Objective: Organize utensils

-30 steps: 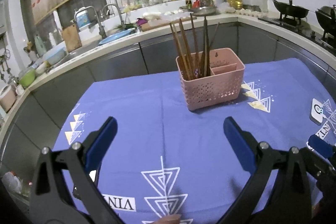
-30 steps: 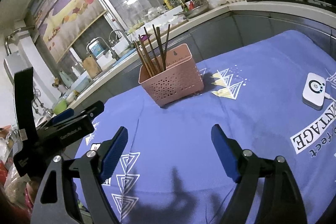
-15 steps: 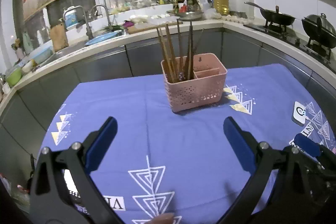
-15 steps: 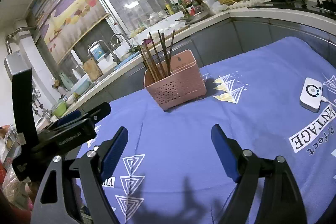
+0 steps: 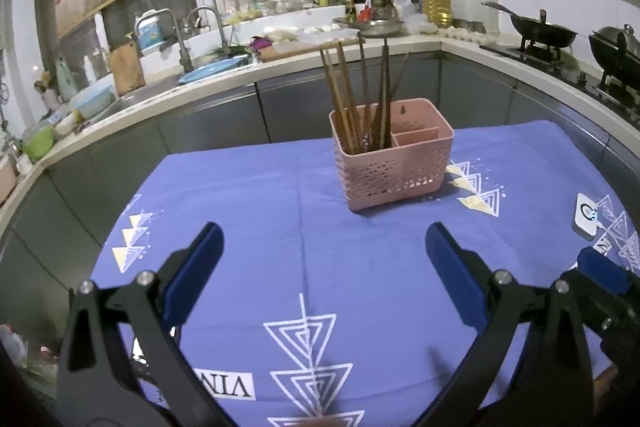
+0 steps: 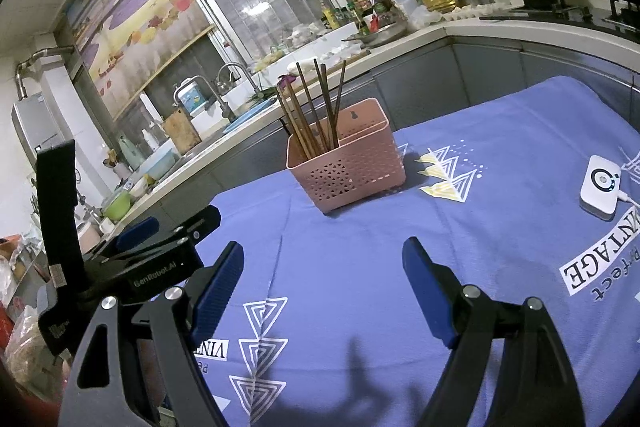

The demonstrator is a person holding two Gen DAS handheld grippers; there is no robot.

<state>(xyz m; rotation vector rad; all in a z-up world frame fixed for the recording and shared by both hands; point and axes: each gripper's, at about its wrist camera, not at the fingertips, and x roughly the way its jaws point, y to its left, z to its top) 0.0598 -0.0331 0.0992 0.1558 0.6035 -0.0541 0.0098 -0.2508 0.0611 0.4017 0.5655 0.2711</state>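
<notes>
The brown wooden chopsticks (image 5: 362, 99) all stand in the pink plastic holder (image 5: 394, 167). The job looks done. The left gripper (image 5: 320, 253) and the right gripper (image 6: 322, 277) are both wide open and hold nothing.

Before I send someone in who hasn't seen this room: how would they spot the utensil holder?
On the blue tablecloth stands one pink perforated basket. It is the only upright container there, with brown chopsticks sticking up from its left compartment.

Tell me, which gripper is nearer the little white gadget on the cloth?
Right. The right gripper hovers just left of the white gadget; the left gripper sits farther left, beyond it.
</notes>
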